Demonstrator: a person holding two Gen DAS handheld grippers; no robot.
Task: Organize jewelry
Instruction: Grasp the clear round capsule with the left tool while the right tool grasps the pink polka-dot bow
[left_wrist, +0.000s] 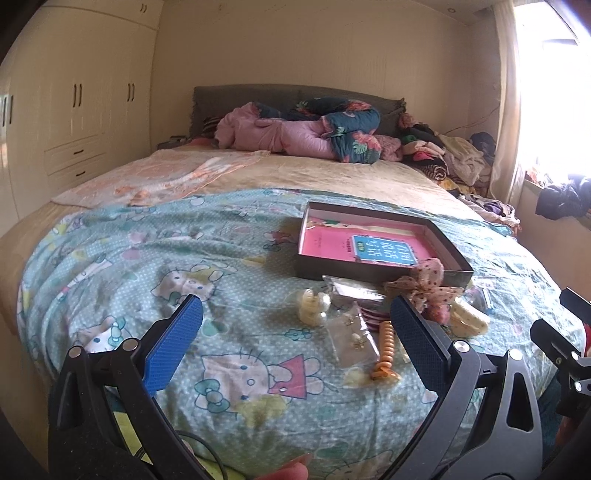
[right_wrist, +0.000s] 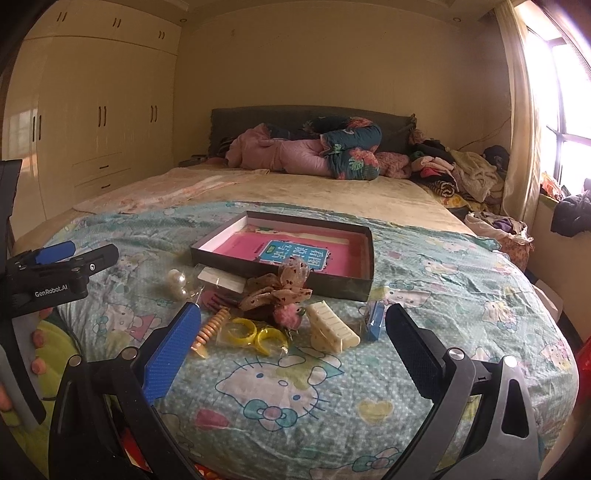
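1. Holding both grippers, left gripper (left_wrist: 295, 332) and right gripper (right_wrist: 291, 339), spread apart and empty.
2. Your jewelry heap, with its cream ridged plastic hair claw (right_wrist: 334, 328), lies just before the shallow dark cardboard box (right_wrist: 364, 284).
3. Risk: the clear crinkly plastic packets (left_wrist: 354, 336) may slip from the pads.

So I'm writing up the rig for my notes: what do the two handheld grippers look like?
Both are alike: black frames with silver bolts and two flat fingers, one with a blue textured pad, the other dark. The left gripper has a thin dark cable looping below it. Seen from the right gripper, the left's black side bears white "GenRobot.AI" lettering.
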